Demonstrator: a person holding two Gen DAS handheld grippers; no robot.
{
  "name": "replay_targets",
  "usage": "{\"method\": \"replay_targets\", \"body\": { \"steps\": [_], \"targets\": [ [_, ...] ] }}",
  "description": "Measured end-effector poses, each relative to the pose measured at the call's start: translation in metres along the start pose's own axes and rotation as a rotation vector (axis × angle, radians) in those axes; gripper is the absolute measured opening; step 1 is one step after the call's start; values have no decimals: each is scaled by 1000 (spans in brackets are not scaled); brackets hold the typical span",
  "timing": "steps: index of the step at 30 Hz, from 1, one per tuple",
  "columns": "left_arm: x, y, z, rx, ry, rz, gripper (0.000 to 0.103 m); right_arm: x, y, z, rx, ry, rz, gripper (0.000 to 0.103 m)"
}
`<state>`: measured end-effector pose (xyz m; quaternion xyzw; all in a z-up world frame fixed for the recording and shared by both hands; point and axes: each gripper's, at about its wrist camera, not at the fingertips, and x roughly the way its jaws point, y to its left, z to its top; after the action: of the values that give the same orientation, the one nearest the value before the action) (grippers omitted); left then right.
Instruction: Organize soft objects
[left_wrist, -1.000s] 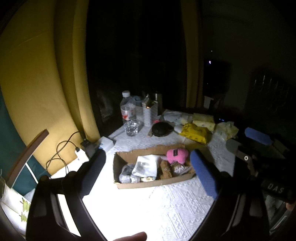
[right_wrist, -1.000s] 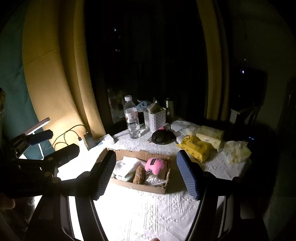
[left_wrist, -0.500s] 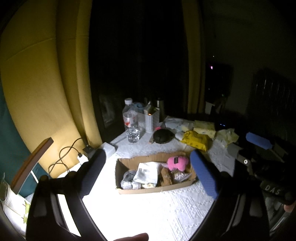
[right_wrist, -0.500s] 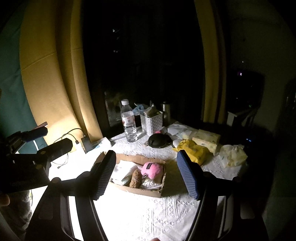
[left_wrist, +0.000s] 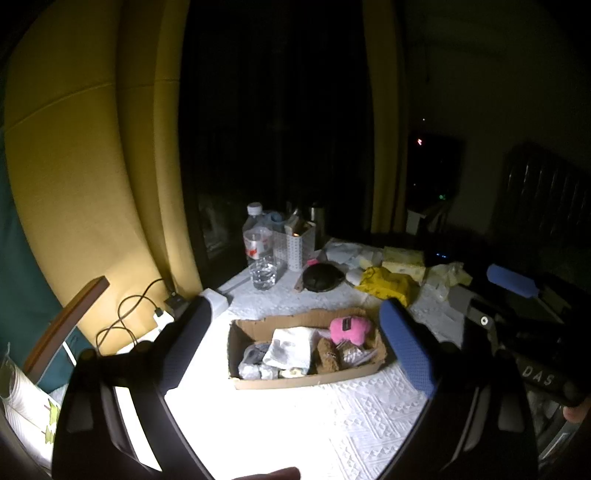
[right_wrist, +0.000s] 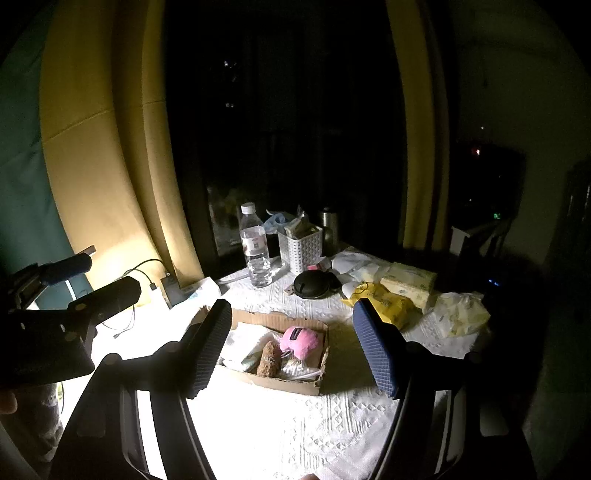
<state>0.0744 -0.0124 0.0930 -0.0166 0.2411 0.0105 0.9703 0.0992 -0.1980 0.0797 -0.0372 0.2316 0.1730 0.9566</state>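
Note:
An open cardboard box (left_wrist: 306, 382) (right_wrist: 280, 382) sits on the white patterned tablecloth. Inside lie a pink plush toy (left_wrist: 349, 329) (right_wrist: 299, 341), a white folded cloth (left_wrist: 290, 349) (right_wrist: 243, 341), a brown fuzzy toy (left_wrist: 328, 354) (right_wrist: 267, 358) and other soft bits. My left gripper (left_wrist: 295, 310) hovers open, short of the box, nothing between its blue pads. My right gripper (right_wrist: 291, 308) is likewise open and empty, held back from the box. Each gripper shows at the edge of the other's view.
Behind the box stand a water bottle (right_wrist: 255, 251), a white lattice basket (right_wrist: 301, 247), a black round lid (right_wrist: 314, 284), a yellow bag (right_wrist: 384, 304) and pale tissue packs (right_wrist: 406, 280). A charger with cables (left_wrist: 162, 317) lies at the left. Yellow curtains and a dark window lie beyond.
Both grippers stay open and almost still. The box and its contents have not moved.

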Motion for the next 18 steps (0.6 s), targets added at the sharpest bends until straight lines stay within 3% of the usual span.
{"method": "replay_targets", "body": {
  "steps": [18],
  "targets": [
    [-2, -1, 0, 0, -4, 7, 94, -1, 1, 0, -1, -2, -1, 71]
  ]
}}
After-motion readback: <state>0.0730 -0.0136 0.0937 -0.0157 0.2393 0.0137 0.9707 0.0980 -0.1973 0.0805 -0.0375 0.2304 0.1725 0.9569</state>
